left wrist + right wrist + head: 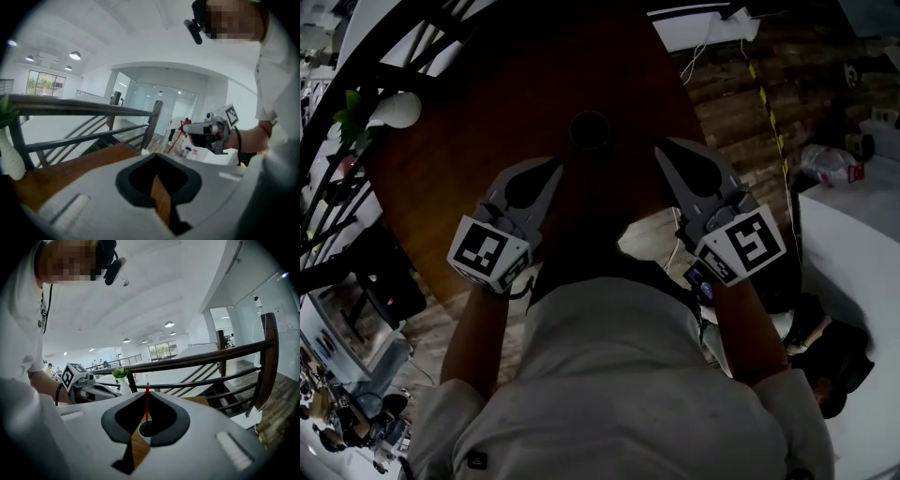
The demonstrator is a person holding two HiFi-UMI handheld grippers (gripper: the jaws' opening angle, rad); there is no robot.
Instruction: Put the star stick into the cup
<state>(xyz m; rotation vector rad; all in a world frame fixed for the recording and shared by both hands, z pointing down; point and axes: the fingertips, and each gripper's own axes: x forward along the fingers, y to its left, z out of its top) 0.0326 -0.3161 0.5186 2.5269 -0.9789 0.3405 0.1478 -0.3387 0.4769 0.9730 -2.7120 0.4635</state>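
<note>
A thin red star stick [146, 406] runs from the tips of my right gripper [146, 391] down into the dark cup [146, 428]. The right jaws are shut on its top end. In the left gripper view the same stick [178, 136] slants up to the right gripper [185, 126], with its red star at the jaw tips. The cup [589, 129] stands on the round brown table [487, 141]. My right gripper [660, 149] is just right of the cup and my left gripper [557, 167] is near and left of it. The left gripper [157, 155] is shut and empty.
A white vase with a green plant [389, 112] stands at the table's left edge beside a black stair railing [356, 75]. A white table [853, 244] is at the right, with a plastic bottle [830, 164] on the wooden floor beyond it. The person's torso fills the lower head view.
</note>
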